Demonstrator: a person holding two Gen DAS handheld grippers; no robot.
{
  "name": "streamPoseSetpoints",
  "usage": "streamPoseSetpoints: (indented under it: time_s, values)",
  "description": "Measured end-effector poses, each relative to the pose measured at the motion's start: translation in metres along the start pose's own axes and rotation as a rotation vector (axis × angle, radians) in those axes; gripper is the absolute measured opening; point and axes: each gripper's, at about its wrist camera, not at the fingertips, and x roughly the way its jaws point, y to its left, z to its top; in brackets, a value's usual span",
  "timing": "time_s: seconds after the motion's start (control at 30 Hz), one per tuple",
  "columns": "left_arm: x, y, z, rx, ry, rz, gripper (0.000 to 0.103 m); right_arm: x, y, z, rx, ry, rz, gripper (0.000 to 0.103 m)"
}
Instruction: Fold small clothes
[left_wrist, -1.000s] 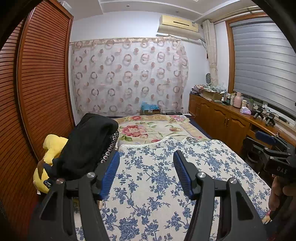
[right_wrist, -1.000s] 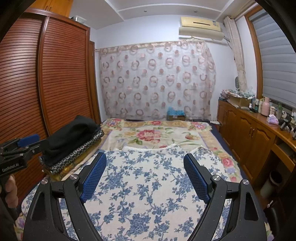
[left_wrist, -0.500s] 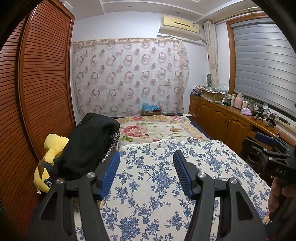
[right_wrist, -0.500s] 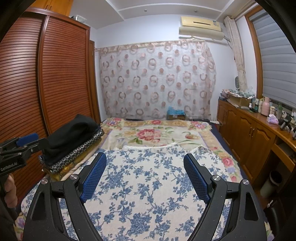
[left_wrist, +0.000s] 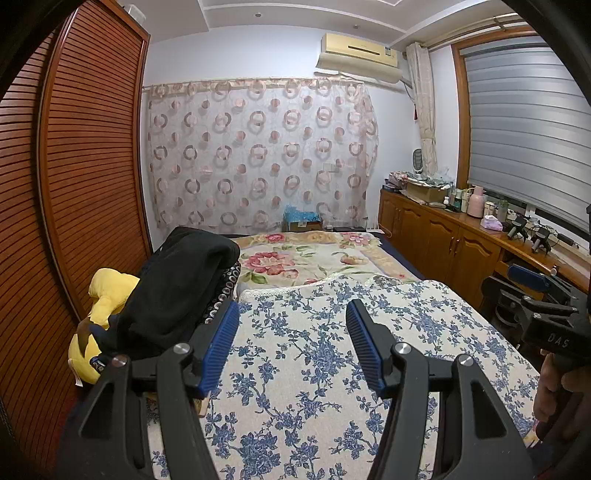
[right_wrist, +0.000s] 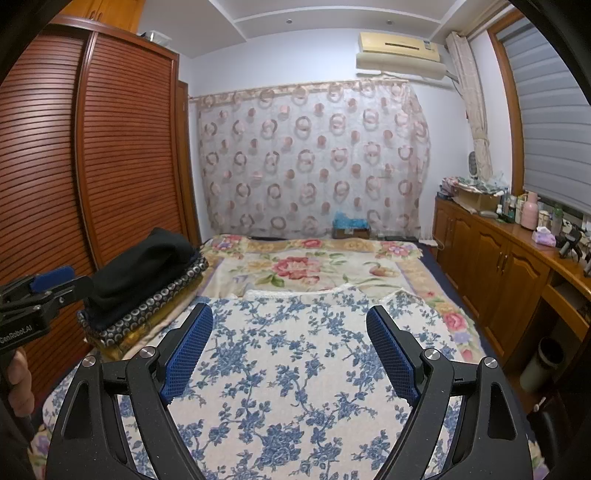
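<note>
A white garment with blue flowers (left_wrist: 314, 354) lies spread flat on the bed; it also shows in the right wrist view (right_wrist: 291, 354). My left gripper (left_wrist: 291, 325) is open and empty, held above the garment's left part. My right gripper (right_wrist: 290, 332) is open and empty above the garment's middle. A pile of folded clothes with a black one on top (left_wrist: 181, 280) sits at the bed's left side, also in the right wrist view (right_wrist: 144, 280). Each gripper shows at the edge of the other's view, the right one (left_wrist: 543, 295) and the left one (right_wrist: 40, 291).
A yellow plush toy (left_wrist: 99, 317) lies left of the pile by the brown slatted wardrobe (left_wrist: 74, 206). A flowered blanket (right_wrist: 306, 269) covers the far bed. Wooden cabinets (right_wrist: 498, 273) with bottles run along the right wall. A curtain (right_wrist: 314, 158) hangs at the back.
Both grippers stay open and almost still; the views have shifted only very slightly.
</note>
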Motion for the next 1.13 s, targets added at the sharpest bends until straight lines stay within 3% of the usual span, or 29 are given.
streamPoseSetpoints:
  time_s: [1.13]
  values:
    - [0.0004, 0.0009, -0.0033, 0.0, -0.003, -0.001, 0.06, -0.0007, -0.001, 0.0008, 0.001, 0.001, 0.0, 0.087]
